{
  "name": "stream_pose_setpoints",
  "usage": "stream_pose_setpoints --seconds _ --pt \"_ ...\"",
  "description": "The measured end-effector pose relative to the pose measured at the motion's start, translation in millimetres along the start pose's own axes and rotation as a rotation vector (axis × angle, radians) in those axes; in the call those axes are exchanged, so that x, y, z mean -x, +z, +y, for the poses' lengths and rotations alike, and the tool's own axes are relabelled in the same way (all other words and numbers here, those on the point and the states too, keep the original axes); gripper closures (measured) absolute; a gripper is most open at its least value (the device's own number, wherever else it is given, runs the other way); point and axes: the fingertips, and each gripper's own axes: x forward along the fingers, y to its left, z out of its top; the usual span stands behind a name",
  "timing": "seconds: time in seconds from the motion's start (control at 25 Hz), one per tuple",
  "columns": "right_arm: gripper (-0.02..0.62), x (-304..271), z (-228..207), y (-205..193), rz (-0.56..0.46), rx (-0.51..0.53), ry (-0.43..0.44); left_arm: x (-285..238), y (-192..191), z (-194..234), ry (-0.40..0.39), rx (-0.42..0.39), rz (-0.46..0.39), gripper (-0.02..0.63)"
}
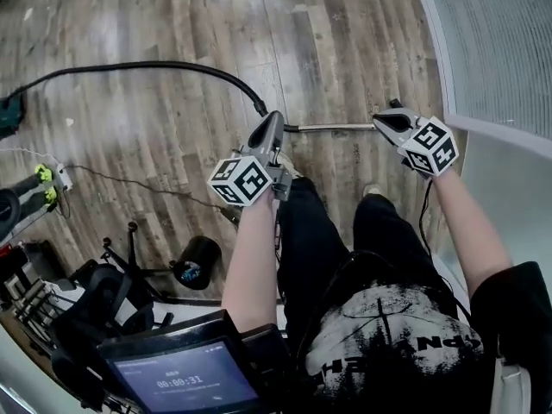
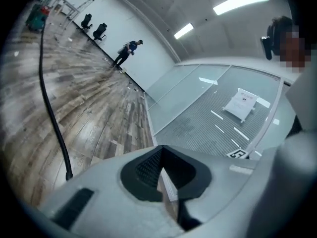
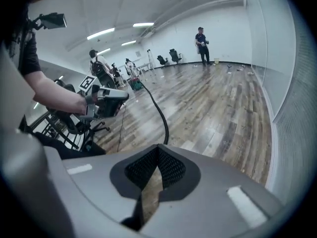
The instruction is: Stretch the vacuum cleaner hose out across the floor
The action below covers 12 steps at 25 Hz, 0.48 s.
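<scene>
Head view, looking steeply down: a person in dark trousers (image 1: 315, 240) and a black printed shirt (image 1: 388, 335) stands on a grey-brown wood plank floor (image 1: 155, 136), holding both tools up in front of the legs. The left gripper (image 1: 274, 117), grey with a marker cube, and the right gripper (image 1: 380, 121), also carrying a marker cube, both point away from the body. A long black flexible vacuum cleaner hose (image 1: 155, 64) lies on the floor beyond them, curving from the far left towards the left gripper, where it joins a thin silver metal tube (image 1: 332, 128) that runs right, between the two tools. A black screen showing a timer (image 1: 185, 373) sits near the bottom left, with a black cylinder (image 1: 198, 261) and dark chair-like gear beside it. A frosted glass wall (image 1: 492, 41) stands on the right. Left gripper view: the jaws are pressed together with nothing between them; the hose runs along the floor on the left, away towards the far end of the room, where a person (image 2: 130, 51) stands by a white wall. Right gripper view: these jaws also meet, holding nothing. The hose stretches away across the floor from just beyond them, the left gripper shows in a hand at left, and another person (image 3: 202, 44) stands far off.
</scene>
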Motion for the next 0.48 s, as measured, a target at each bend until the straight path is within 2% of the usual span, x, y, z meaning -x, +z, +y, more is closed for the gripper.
stream_pose_setpoints --seconds 0.24,0.36,0.48 --pt "0.589 47.5 52.6 150.4 -0.226 0.003 0.009 42.3 76.9 -79.3 -0.063 -0.248 0.128 0.606" --pt "0.589 62.9 82.6 224.8 -0.354 0.058 0.047 51.6 132.2 -107.8 -0.098 -0.357 0.115 0.606" --pt "0.589 70.9 108.5 276.3 -0.435 0.095 0.098 60.4 180.5 -128.5 -0.111 -0.438 0.073 0.606"
